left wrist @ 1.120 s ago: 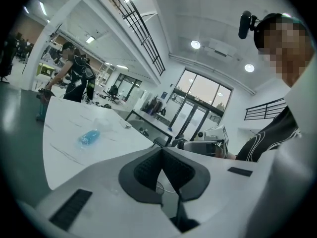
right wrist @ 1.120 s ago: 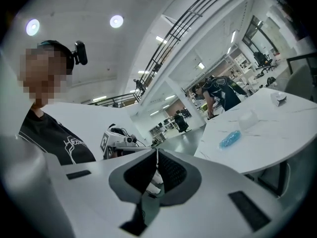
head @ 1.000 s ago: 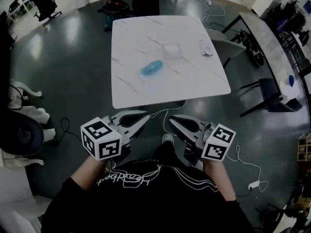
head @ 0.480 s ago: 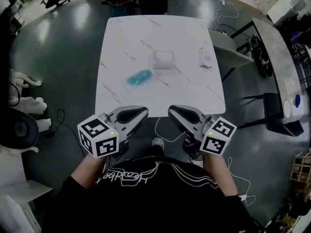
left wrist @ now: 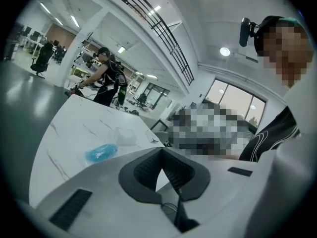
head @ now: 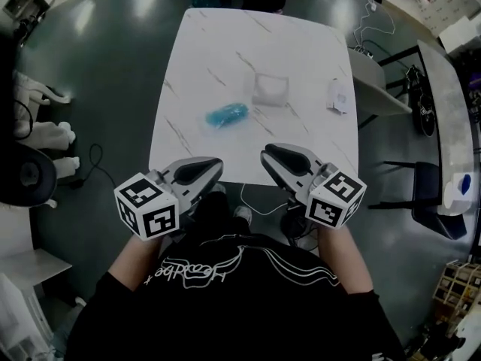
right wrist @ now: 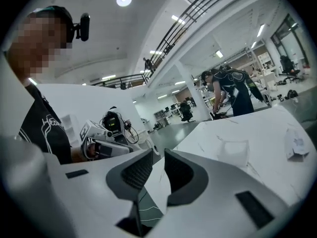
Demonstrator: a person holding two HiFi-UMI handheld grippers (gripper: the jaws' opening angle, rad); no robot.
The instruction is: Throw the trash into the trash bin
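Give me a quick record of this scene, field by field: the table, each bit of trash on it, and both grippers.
Table: white marble-patterned square table
Trash, left: crumpled blue plastic piece, lying on the table
Trash, middle: clear square plastic container
Trash, right: crumpled white paper, near the table's right edge
Left gripper: jaws together, empty, by the table's near edge
Right gripper: jaws slightly apart, have just been opening, nothing between them
Trash bin: not clearly in view
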